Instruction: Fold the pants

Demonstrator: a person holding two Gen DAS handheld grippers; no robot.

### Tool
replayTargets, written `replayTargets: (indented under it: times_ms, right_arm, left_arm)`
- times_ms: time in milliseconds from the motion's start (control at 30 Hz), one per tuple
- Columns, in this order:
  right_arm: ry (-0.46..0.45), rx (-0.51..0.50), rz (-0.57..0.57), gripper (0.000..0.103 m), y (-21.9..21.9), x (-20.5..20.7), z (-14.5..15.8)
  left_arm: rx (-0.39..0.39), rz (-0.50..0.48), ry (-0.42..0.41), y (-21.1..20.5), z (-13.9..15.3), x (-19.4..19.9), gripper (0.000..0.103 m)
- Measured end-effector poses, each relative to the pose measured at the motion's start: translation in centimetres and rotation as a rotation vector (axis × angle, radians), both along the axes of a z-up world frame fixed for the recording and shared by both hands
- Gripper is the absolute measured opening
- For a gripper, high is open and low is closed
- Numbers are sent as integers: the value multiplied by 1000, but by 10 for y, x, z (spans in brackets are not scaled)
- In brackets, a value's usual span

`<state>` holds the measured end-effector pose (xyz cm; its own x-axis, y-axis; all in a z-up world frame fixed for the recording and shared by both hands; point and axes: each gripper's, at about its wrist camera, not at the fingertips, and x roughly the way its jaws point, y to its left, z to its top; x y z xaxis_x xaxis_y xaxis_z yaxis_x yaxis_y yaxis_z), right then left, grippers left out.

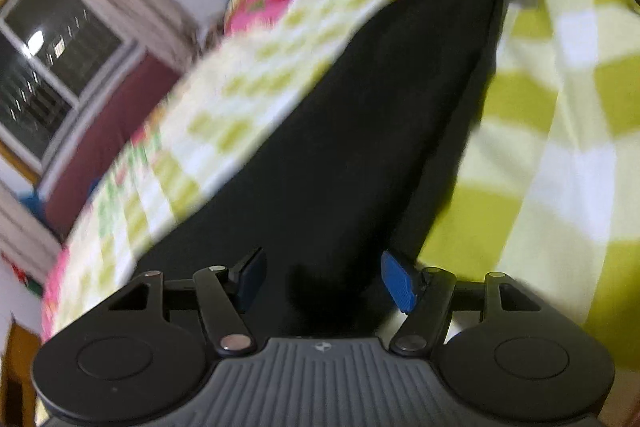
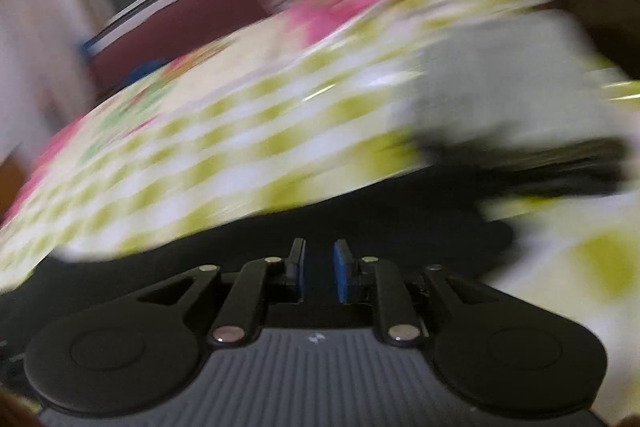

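Left tongs (image 1: 324, 281) spread over black pants (image 1: 380, 115); right tongs (image 2: 320, 271) slightly parted, pinching nothing

Two wrist views, low and close over the same checked bedspread (image 1: 560, 131), angled downward.

Checked bedspread (image 1: 540, 131) covers the bed — black pants (image 1: 360, 131) lie on it.

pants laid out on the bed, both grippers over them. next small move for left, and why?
Probably lower the left gripper and close on the near end of the black pants. Its jaws stand wide, nothing between them, and the cloth lies in a long strip on the checked bedspread. The right gripper looks slightly open and empty.
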<state>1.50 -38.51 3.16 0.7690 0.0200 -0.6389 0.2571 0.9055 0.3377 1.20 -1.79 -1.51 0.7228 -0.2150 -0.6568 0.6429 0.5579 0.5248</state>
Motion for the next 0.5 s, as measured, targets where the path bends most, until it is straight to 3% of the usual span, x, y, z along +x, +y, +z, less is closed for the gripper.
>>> replayTargets:
  times_ms: [100,167,267,333,500]
  right_arm:
    - [88,26,179,17,52,39,-22]
    - [158,-7,214,20,78,55,-31]
    - [68,-114,318,20,118,60,-11]
    - [45,-95,397,20,145,73,-5]
    - [124,-55,477,21,204,126,-30]
  left_arm:
    - [-31,22,18,15,4,-4,78]
    - [-31,35,-15,25,11,-9,78]
    - [-59,78,-66,51,26,-7,78]
    - [-87,133,-90,69,31,2,78]
    - [-50,337,-106,119,12,38,78]
